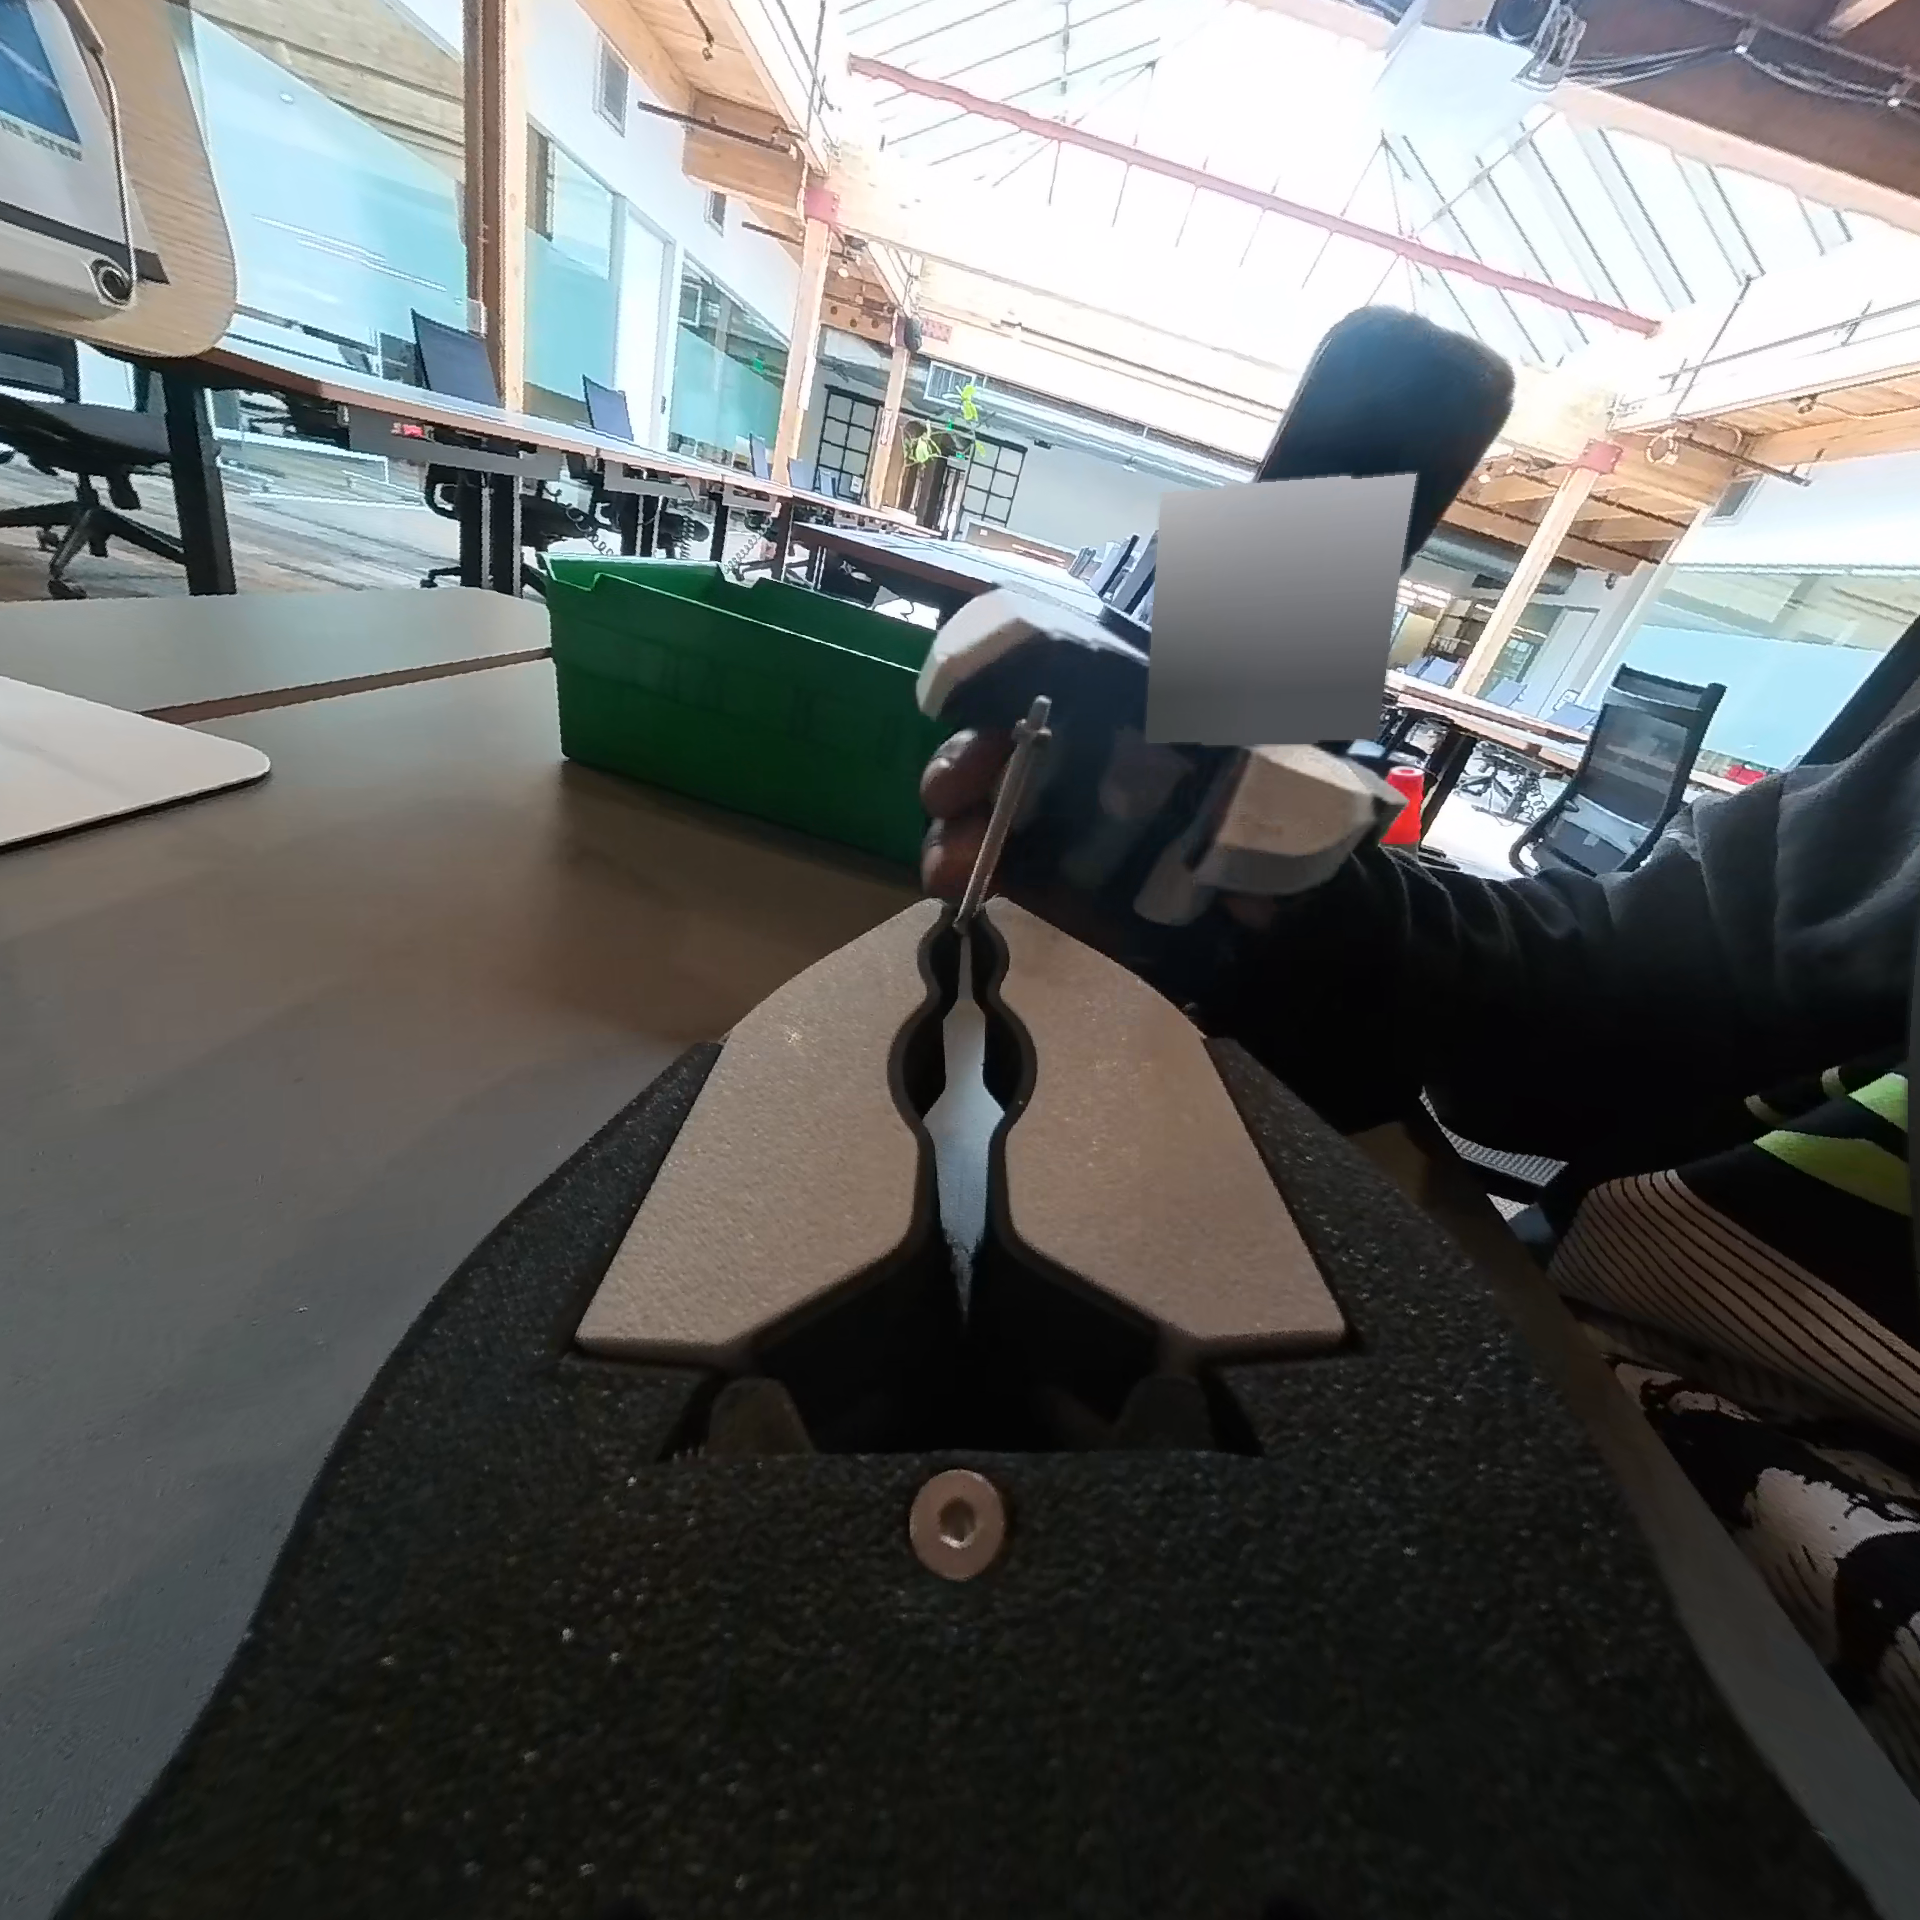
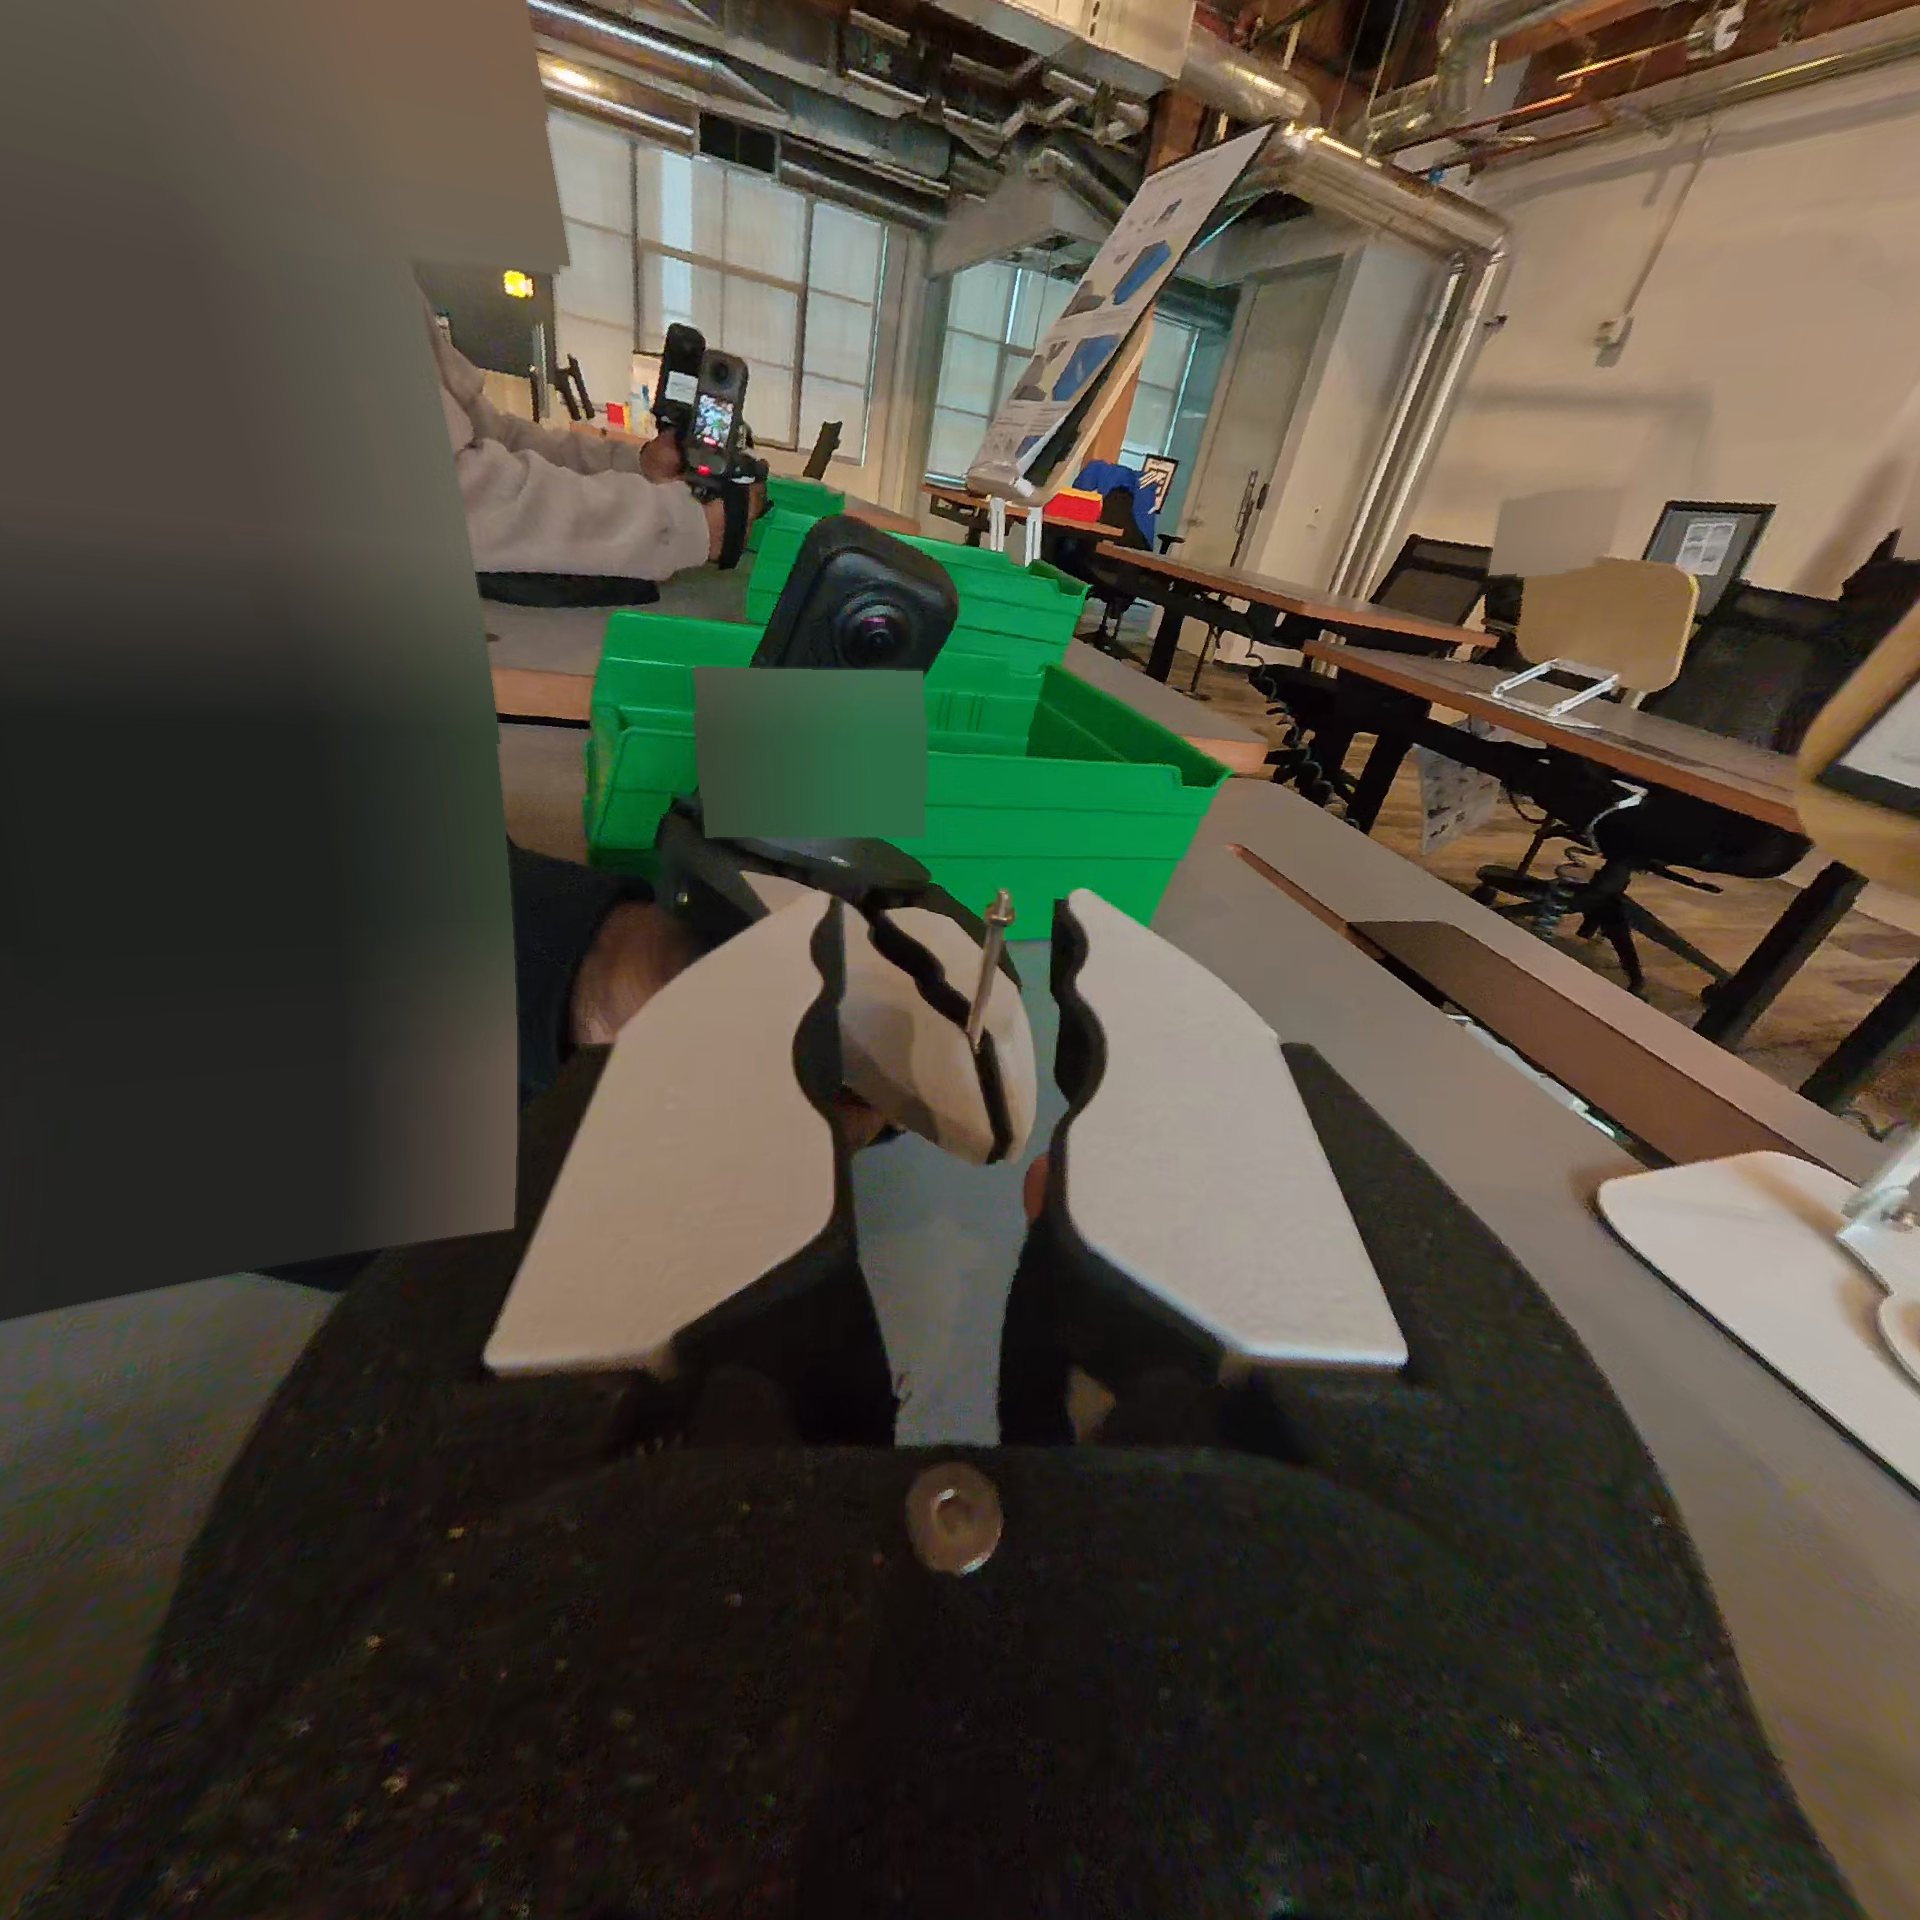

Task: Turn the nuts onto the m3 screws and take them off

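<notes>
**Screw held upright, nut near its top, right fingers spread around it**

Above the dark table (image 1: 312, 987), a thin metal screw (image 1: 1003, 821) is pinched at its lower end by the left gripper (image 1: 971, 925), whose two fingers are pressed together on the shaft. The screw is pointed up and slightly away from that gripper, so its long axis is nearly upright with a small tilt. A small nut (image 1: 1036, 736) is seen close to the free top end, with only a short stub of thread above it.

From the right wrist view, the same screw (image 2: 987, 971) is seen standing between the fingers of the right gripper (image 2: 945, 925), which are spread wide; neither pad is touching screw or nut (image 2: 1000, 914). The nut is placed nearer the right-hand finger (image 2: 1164, 1091) of that gripper than the other, at about fingertip height.

The coming move is judged to turn on this: the right gripper must be centred on the nut and closed across the screw's axis, then turned about that axis. A green bin (image 1: 727, 686) is set well behind on the table.
</notes>
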`<state>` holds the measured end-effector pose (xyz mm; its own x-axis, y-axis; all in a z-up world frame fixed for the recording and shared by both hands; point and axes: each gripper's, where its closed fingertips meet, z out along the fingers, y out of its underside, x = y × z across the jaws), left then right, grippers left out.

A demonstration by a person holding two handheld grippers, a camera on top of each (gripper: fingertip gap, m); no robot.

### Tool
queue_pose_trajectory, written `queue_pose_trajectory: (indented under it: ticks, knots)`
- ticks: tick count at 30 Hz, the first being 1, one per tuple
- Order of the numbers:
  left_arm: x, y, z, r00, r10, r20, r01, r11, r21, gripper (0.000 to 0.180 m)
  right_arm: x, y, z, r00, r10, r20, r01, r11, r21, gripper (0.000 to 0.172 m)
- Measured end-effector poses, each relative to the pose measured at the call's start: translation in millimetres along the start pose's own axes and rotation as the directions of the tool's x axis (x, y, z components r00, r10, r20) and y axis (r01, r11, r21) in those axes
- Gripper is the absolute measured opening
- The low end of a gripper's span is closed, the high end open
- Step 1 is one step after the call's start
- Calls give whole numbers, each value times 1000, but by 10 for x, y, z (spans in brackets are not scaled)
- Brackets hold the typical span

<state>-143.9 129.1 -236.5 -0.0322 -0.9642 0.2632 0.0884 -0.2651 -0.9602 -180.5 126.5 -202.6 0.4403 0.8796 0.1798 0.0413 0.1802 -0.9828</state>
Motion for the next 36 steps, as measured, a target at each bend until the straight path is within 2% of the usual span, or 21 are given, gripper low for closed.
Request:
queue_pose_trajectory:
  ticks: [5,7,11,13,17,26,36]
  knots:
    - [-9,-1,0,1000,-3,5,3,1000,1,1,-54,20,27,1000,-10,27,10,1000,-11,37]
    - [-14,-5,-4,1000,-4,9,4,1000,4,1,-45,15,10,1000,-9,20,9,1000,-14,31]
    - [-27,-15,-12,1000,-11,15,10,1000,13,1,-4,-3,-78,1000,0,3,0,1000,-17,9]
    - [-28,-19,-15,1000,-13,14,12,1000,15,1,5,-28,-124,1000,18,1,-18,1000,-7,7]
    - [-22,-15,-12,1000,-10,11,10,1000,12,1,52,-39,-136,1000,16,-21,-15,1000,6,8]
    - [-3,3,1,1000,-3,2,3,1000,-3,1,-6,-12,1,1000,-21,-4,21,1000,2,33]
    - [-33,-20,-18,1000,-18,16,17,1000,16,1,26,-21,-98,1000,1,-13,-1,1000,-5,6]
